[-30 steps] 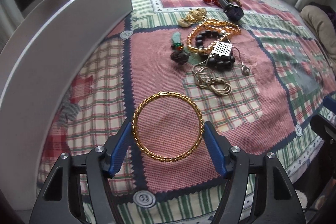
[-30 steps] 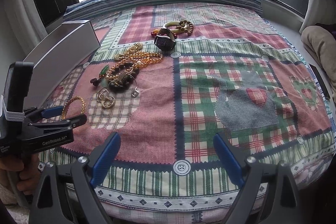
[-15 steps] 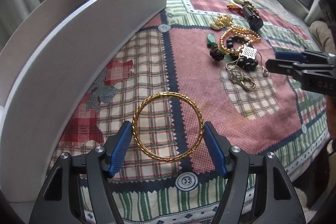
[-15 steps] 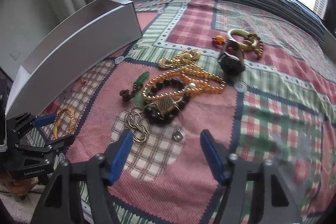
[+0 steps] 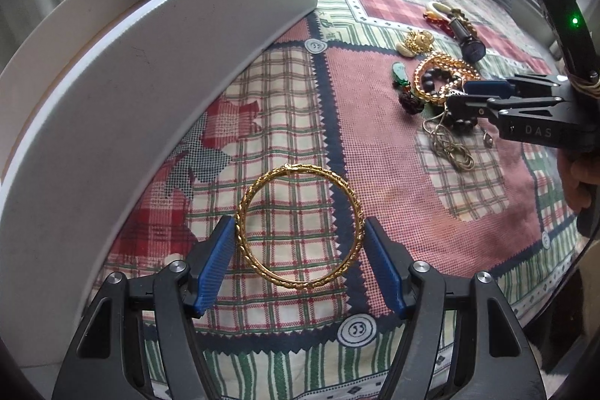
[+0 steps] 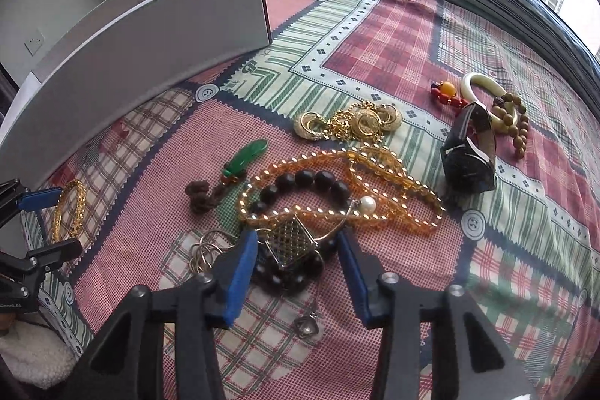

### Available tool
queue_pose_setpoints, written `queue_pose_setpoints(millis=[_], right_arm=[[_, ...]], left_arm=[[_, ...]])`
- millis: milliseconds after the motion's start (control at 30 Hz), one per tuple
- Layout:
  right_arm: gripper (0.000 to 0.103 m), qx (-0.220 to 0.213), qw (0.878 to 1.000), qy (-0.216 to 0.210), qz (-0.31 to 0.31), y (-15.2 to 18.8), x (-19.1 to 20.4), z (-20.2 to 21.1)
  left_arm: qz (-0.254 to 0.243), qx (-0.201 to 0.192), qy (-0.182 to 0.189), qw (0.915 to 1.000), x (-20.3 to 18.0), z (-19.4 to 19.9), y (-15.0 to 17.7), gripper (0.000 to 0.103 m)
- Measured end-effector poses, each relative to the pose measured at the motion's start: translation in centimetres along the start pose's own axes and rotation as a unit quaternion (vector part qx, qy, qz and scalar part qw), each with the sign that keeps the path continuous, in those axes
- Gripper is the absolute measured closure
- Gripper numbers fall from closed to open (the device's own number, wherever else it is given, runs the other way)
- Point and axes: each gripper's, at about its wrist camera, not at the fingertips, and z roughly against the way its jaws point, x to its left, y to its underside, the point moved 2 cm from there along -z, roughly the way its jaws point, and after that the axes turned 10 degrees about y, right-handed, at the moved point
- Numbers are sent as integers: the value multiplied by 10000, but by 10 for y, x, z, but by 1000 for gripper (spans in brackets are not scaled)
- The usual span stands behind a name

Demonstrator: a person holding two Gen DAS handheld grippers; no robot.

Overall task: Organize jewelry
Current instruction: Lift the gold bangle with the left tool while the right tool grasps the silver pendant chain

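Observation:
My left gripper [image 5: 300, 231] is shut on a gold bangle [image 5: 296, 169], held above the patchwork cloth beside the long grey box [image 5: 150, 62]. From the right wrist view the same bangle [image 6: 69, 208] shows at far left, in the left gripper [image 6: 63, 220]. My right gripper [image 6: 296, 242] sits low over the jewelry pile, its jaws closing. Between them lie a silver mesh cube pendant [image 6: 290, 242] and the near part of a dark bead bracelet [image 6: 303, 179]; the pads are not pressing on them. In the left wrist view the right gripper [image 5: 461, 96] reaches in over the pile.
Around the bracelet lie an amber bead necklace [image 6: 393, 171], a green pendant [image 6: 247, 156], gold coin jewelry [image 6: 352, 124], silver links [image 6: 204, 253], a black watch [image 6: 468, 160], a white bangle [image 6: 483, 81] and wooden beads [image 6: 521, 122]. The box [image 6: 150, 17] runs along the left.
The right gripper swung left across the bed onto the jewelry pile and its jaws narrowed. The left gripper carried the bangle left, closer to the box.

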Motion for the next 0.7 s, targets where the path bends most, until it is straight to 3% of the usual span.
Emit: queue_pose_setpoints(millis=[233, 433, 600, 633, 700], right_arm=[[62, 82, 9993, -136, 345, -1, 11, -4], [60, 196, 9968, -595, 488, -3, 7, -9], [72, 357, 9971, -549, 400, -3, 5, -7], [84, 254, 9976, -569, 286, -3, 2, 0], [91, 151, 9968, -783, 49, -2, -2, 15]], left_arm=[[34, 10, -2, 10000, 2, -1, 1, 33], [10, 8, -18, 10000, 0, 1, 3, 33], [61, 23, -63, 10000, 2, 2, 5, 33], [74, 19, -59, 10000, 3, 2, 5, 33], [66, -6, -62, 10000, 3, 4, 6, 33]])
